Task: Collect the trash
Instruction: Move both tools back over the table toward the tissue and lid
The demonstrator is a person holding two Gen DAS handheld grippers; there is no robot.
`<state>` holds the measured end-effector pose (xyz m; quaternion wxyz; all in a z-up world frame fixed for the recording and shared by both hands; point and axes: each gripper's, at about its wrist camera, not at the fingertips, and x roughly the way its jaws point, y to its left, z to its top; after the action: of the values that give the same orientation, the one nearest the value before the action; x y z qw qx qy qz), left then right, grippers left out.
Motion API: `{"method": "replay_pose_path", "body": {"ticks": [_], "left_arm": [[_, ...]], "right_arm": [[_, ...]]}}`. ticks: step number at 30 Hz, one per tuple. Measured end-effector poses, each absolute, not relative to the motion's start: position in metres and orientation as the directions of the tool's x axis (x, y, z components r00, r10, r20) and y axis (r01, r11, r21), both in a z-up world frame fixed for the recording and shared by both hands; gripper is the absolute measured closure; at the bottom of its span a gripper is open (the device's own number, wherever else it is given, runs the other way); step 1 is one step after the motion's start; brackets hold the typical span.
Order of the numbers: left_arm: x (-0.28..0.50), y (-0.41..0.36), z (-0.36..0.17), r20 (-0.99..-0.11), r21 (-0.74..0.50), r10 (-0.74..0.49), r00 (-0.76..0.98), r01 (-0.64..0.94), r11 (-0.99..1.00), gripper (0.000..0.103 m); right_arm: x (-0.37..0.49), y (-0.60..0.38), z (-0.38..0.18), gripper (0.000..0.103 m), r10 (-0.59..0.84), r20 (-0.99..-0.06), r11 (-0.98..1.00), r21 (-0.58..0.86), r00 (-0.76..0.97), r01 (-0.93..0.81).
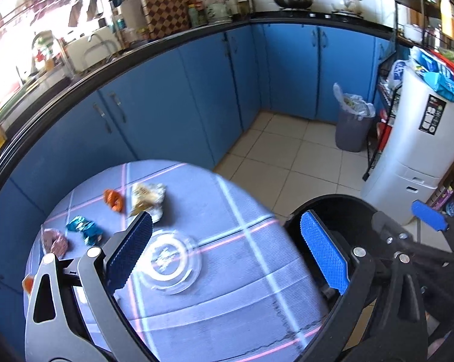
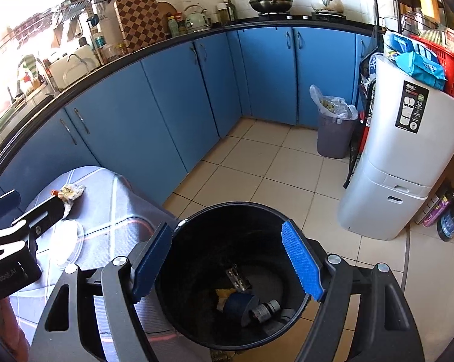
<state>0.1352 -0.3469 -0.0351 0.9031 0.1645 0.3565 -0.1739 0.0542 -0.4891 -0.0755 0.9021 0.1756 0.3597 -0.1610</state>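
The left claw [image 1: 227,250] is hovering over a small round tabletop [image 1: 242,301] covered in a grey-blue cloth with pink and white stripes, its blue-padded fingers spread wide and gripping nothing. A clear round plastic lid [image 1: 171,264] is lying flat on the cloth directly between those fingers. Beyond the left finger, four pieces of trash are resting on the cloth: a crumpled beige-and-white wrapper [image 1: 147,197], a small orange scrap [image 1: 113,199] just beside it, a crinkled teal foil wrapper [image 1: 85,228], and a pink wrapper [image 1: 55,239] near the tabletop's edge.

The right claw [image 2: 230,261] is pointing down over the mouth of a round black plastic bucket [image 2: 196,271] standing beside the tabletop, its fingers also wide apart and empty. Inside the bucket are lying a blue roll-shaped object [image 2: 237,303], a yellow scrap [image 2: 222,294] and a shiny metallic piece [image 2: 237,277].

Blue kitchen cabinets [image 2: 166,96] under a black counter are curving around a beige tiled floor [image 2: 257,175]. A grey bin lined with a plastic bag [image 2: 335,132] is sitting in the corner, next to a tall white appliance [image 2: 398,163].
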Motion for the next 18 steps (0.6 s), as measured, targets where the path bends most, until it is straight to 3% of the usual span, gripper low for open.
{"method": "replay_pose_path", "body": {"ticks": [10,18], "left_arm": [[0.142,-0.273,-0.037,-0.708,0.149,-0.122,0.695,0.316,0.937,0.006],[0.157,-0.19,-0.067,-0.762,0.118,-0.024,0.647,0.174,0.978,0.006]], "right_arm": [[0.071,-0.436,-0.065,0.029,-0.116,-0.705,0.935,0.16,0.699,0.316],[0.094,-0.376,-0.069,0.029,-0.05,-0.724,0.972,0.124,0.687,0.202]]}}
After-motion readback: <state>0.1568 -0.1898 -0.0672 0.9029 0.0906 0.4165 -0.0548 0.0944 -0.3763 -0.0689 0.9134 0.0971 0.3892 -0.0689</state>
